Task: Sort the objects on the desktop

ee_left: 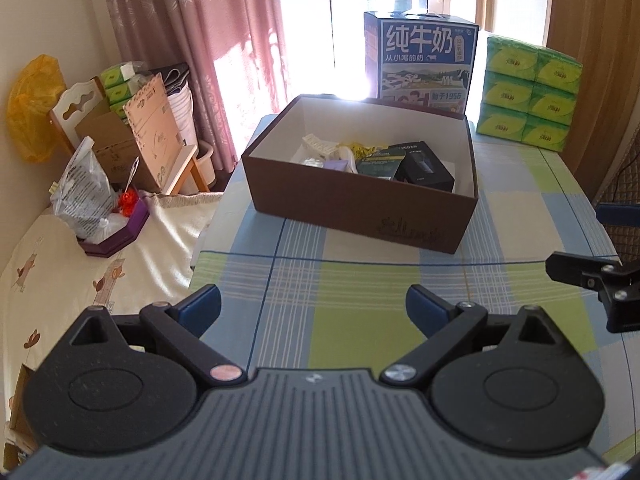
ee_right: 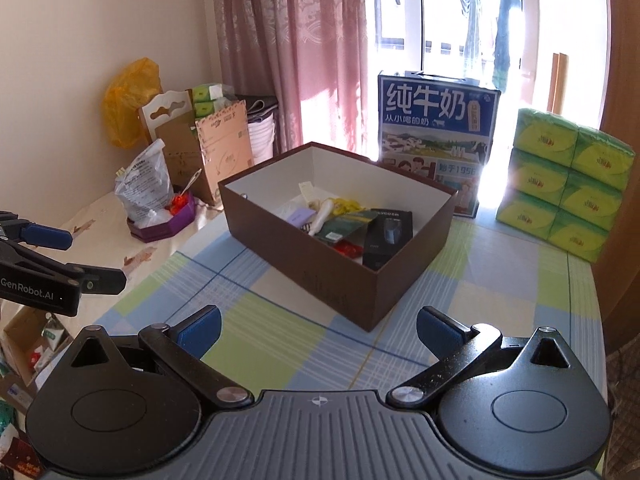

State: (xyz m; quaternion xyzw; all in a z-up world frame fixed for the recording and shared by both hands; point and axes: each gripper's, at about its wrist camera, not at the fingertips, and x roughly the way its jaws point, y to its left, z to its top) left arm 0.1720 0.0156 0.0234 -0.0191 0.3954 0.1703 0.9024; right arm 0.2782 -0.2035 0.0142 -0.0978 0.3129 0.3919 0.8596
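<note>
A brown cardboard box (ee_left: 360,204) with a white inside stands on the checked tablecloth; it also shows in the right wrist view (ee_right: 340,276). It holds several small items: a black box (ee_left: 424,168), a dark green packet (ee_right: 352,226), a white handle-shaped item (ee_right: 324,216), a purple item (ee_right: 300,216). My left gripper (ee_left: 312,308) is open and empty above the cloth, short of the box. My right gripper (ee_right: 318,328) is open and empty, near the box's front corner.
A blue milk carton (ee_left: 420,64) and a stack of green tissue packs (ee_left: 528,92) stand behind the box. Left of the table, a bed holds a purple tray (ee_right: 164,224), bags and cardboard. The table's left edge (ee_left: 196,264) is near my left gripper.
</note>
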